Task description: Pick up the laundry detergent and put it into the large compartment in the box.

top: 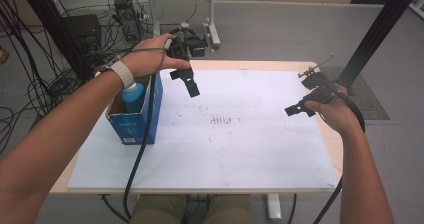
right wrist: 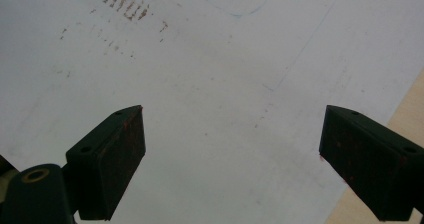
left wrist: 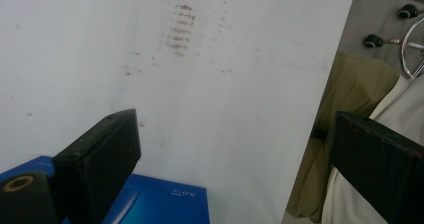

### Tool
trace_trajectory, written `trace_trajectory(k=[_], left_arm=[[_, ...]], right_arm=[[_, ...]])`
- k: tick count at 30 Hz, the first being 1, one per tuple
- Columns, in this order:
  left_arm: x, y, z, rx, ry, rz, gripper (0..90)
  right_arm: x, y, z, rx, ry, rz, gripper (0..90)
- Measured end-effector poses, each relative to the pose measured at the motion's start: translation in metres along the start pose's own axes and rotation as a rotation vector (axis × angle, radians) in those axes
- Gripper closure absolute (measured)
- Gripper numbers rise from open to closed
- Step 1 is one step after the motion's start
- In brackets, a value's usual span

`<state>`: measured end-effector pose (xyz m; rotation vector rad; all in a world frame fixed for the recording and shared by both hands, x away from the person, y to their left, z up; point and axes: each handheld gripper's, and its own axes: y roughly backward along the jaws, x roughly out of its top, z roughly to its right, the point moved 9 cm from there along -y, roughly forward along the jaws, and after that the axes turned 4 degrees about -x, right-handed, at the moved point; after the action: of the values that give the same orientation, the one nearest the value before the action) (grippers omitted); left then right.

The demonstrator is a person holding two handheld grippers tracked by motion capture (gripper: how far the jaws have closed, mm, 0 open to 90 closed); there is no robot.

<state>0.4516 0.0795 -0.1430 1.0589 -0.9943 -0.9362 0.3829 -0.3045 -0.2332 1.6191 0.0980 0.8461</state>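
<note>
A blue cardboard box [top: 135, 119] stands at the left edge of the white sheet [top: 235, 134], with a blue bottle [top: 133, 96] with a white cap upright inside it. My left gripper [top: 187, 81] hangs in the air just right of the box's far end, open, jaws empty. In the left gripper view [left wrist: 235, 149] the box's blue rim [left wrist: 160, 204] lies below the jaws. My right gripper [top: 302, 106] hovers open over the sheet's right side, nothing between its jaws; the right gripper view [right wrist: 232, 159] looks down on bare sheet.
Rusty smudge marks [top: 223, 120] stain the middle of the sheet. The wooden table edge [top: 327, 129] shows along the right. Cables, a desk base and equipment [top: 125, 14] sit on the floor beyond the table. The person's legs [top: 192, 209] are under the front edge.
</note>
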Motion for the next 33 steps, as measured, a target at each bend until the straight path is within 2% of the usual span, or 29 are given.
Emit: trace_trajectory(k=[11,20,33], left_arm=[[0.002,-0.008,0.004,0.005,-0.037,-0.005,7.0],[0.003,-0.013,0.009,0.013,-0.038,-0.015,7.0],[0.002,-0.022,0.006,0.018,-0.03,-0.027,7.0]], right_arm=[[-0.002,0.0,0.0,-0.001,-0.004,0.001,10.9],[-0.004,-0.001,0.0,0.002,-0.006,0.004,10.7],[-0.007,-0.002,0.001,0.002,-0.011,0.004,10.6]])
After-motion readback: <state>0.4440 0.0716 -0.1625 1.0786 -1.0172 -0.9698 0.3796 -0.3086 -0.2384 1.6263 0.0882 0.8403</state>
